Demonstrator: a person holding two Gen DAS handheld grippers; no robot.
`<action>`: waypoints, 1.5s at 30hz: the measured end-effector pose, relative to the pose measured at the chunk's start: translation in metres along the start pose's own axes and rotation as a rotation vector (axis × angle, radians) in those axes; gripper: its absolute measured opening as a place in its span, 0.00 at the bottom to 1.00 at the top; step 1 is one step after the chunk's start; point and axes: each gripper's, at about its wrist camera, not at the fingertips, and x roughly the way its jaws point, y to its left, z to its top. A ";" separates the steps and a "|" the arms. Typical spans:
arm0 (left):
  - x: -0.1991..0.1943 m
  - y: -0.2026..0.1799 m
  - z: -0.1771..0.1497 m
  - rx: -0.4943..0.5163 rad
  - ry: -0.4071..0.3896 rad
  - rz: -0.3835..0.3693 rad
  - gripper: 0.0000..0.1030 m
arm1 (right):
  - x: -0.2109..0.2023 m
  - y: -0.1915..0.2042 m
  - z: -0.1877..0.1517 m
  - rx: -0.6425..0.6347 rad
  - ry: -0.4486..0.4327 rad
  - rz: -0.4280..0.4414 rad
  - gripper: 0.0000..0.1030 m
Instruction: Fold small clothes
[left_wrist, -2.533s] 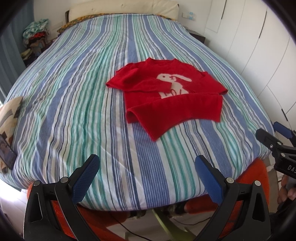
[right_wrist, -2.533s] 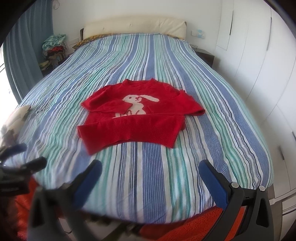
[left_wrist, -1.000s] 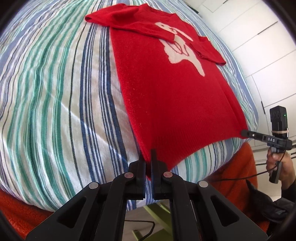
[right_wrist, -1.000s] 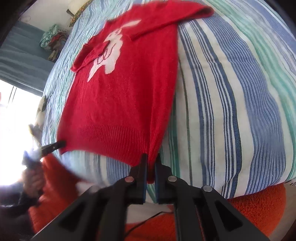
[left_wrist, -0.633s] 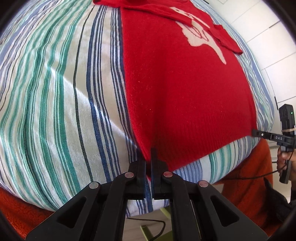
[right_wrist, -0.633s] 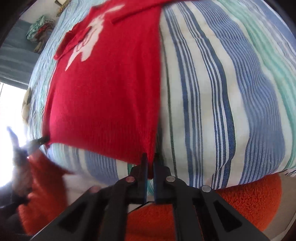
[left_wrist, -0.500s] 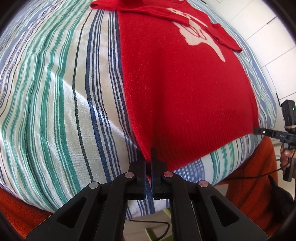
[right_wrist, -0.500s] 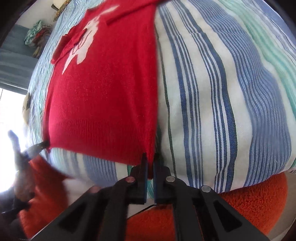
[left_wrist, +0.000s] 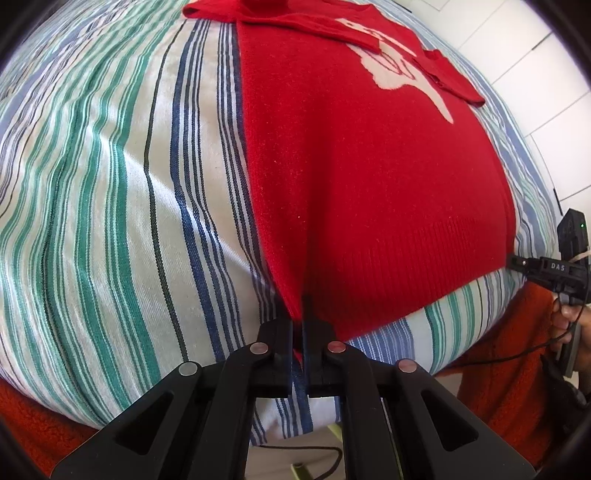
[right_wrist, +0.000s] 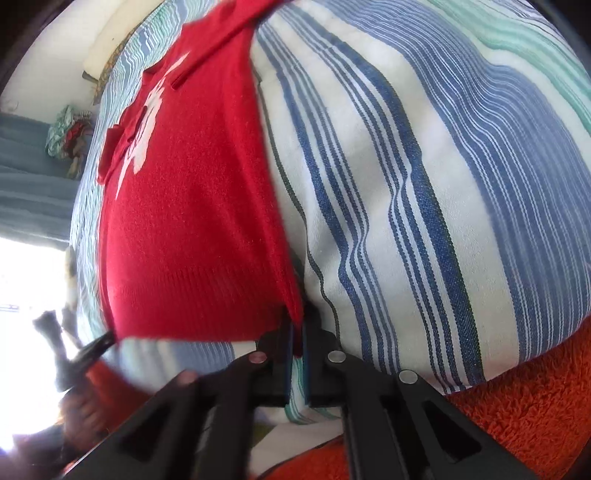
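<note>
Both hem corners pinched at the striped bed's (left_wrist: 110, 221) near edge

Left tool (left_wrist: 298, 332) and right tool (right_wrist: 298, 332) clamped on red knit rabbit-motif sweater (left_wrist: 369, 166), frame centre; best lifted together, hem kept taut, carried evenly toward the collar.

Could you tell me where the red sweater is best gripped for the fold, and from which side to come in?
Grip the red sweater at the two corners of its ribbed hem, coming from the foot edge of the striped bed. The hem lies nearest that edge, flat and clear of the folded-in sleeves. Both grippers already do so: the left gripper and right gripper are shut on opposite hem corners.
</note>
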 end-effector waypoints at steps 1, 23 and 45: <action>0.001 -0.003 0.001 0.008 -0.002 0.012 0.02 | -0.001 -0.001 -0.001 0.006 -0.008 0.004 0.01; -0.021 -0.020 0.002 0.016 0.014 0.196 0.73 | -0.017 0.029 -0.015 -0.104 -0.058 -0.095 0.28; 0.064 -0.128 0.223 0.730 -0.191 0.409 0.69 | -0.057 0.044 -0.037 -0.183 -0.269 -0.274 0.45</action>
